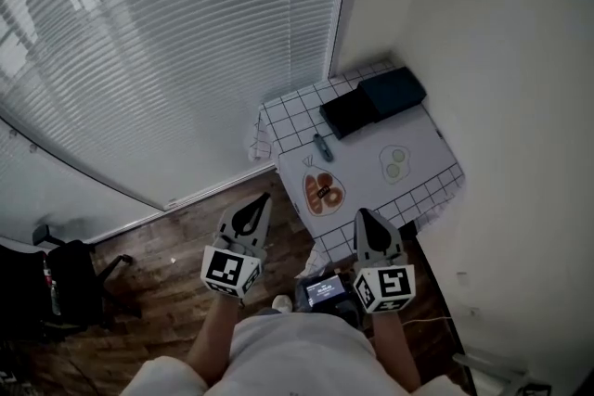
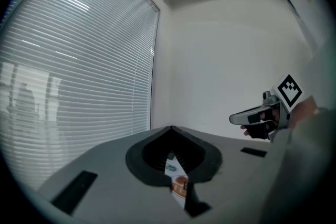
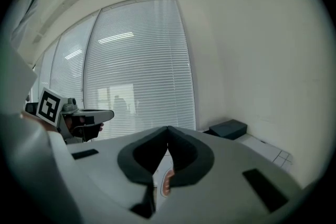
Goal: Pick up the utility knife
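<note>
The utility knife [image 1: 322, 146], small, dark and teal, lies on a pale placemat [image 1: 371, 176] near the far left of a small corner table [image 1: 288, 121]. Both grippers are held side by side above the floor just short of the table's near edge, pointing at it. The left gripper [image 1: 263, 199] is shut and empty, its tips meeting in the left gripper view [image 2: 170, 128]. My right gripper [image 1: 364, 216] is shut and empty too [image 3: 168, 128]. Each gripper shows in the other's view: the right gripper [image 2: 236, 119] and the left gripper [image 3: 107, 114]. The knife lies well beyond both.
A checkered cloth covers the table. Two dark boxes [image 1: 374, 100] sit at its far end, also seen in the right gripper view [image 3: 228, 128]. The placemat bears a printed orange plate [image 1: 322, 192]. Window blinds [image 1: 186, 42] fill the left; a black chair [image 1: 65, 278] stands on the wood floor.
</note>
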Demonstrator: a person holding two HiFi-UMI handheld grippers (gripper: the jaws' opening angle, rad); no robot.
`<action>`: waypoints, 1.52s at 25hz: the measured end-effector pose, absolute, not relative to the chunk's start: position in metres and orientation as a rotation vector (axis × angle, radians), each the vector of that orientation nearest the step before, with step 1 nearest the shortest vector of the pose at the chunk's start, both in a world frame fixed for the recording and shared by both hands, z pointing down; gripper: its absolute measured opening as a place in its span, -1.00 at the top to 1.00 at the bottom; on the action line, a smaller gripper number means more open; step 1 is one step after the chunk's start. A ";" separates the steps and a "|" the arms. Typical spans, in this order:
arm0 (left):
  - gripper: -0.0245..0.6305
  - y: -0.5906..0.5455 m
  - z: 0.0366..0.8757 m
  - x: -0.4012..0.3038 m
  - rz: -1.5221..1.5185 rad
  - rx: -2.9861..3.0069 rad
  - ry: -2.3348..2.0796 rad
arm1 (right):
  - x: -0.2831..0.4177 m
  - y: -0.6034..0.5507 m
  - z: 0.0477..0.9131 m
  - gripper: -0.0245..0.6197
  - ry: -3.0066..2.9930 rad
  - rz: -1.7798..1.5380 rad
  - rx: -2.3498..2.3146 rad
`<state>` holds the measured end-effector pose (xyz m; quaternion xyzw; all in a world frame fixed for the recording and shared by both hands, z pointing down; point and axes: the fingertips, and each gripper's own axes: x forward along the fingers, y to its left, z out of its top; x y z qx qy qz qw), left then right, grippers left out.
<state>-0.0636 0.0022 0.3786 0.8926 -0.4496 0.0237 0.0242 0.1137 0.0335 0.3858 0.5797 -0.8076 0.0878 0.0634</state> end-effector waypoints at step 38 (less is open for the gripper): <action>0.91 -0.169 0.446 -0.015 0.329 2.760 -1.272 | 0.116 -0.153 0.461 0.90 -2.394 0.453 1.542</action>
